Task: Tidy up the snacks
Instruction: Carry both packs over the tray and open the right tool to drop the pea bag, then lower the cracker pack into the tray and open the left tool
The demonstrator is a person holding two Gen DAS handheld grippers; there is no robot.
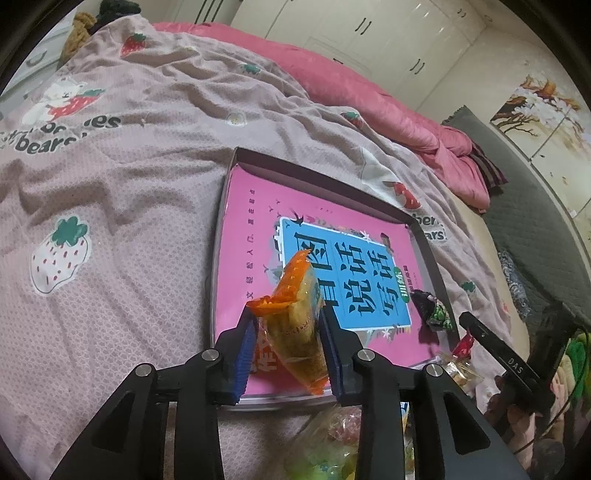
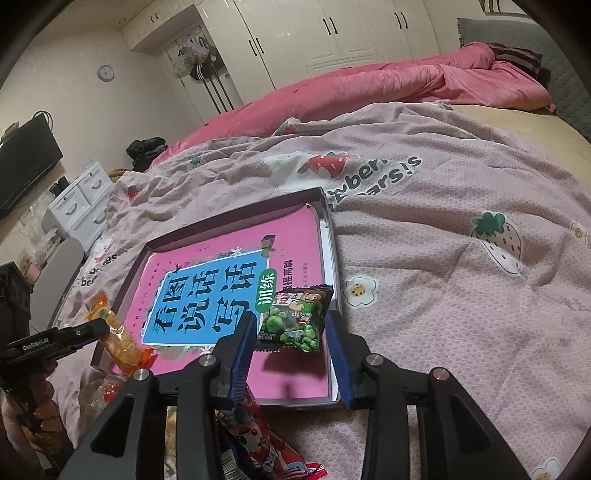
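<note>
The left gripper (image 1: 286,334), jaws barely parted around the orange packet (image 1: 299,317) over the tray (image 1: 424,229), should lower before letting go, while the right gripper (image 2: 291,338), half-open, loosely brackets the green pea packet (image 2: 295,319) above the tray's right edge.

A home bedroom: a wide bed under a pink strawberry-print cotton sheet (image 2: 424,258), a rumpled pink quilt (image 2: 369,88), cream built-in wardrobe doors (image 2: 332,33), a small white drawer chest (image 2: 79,206).
</note>
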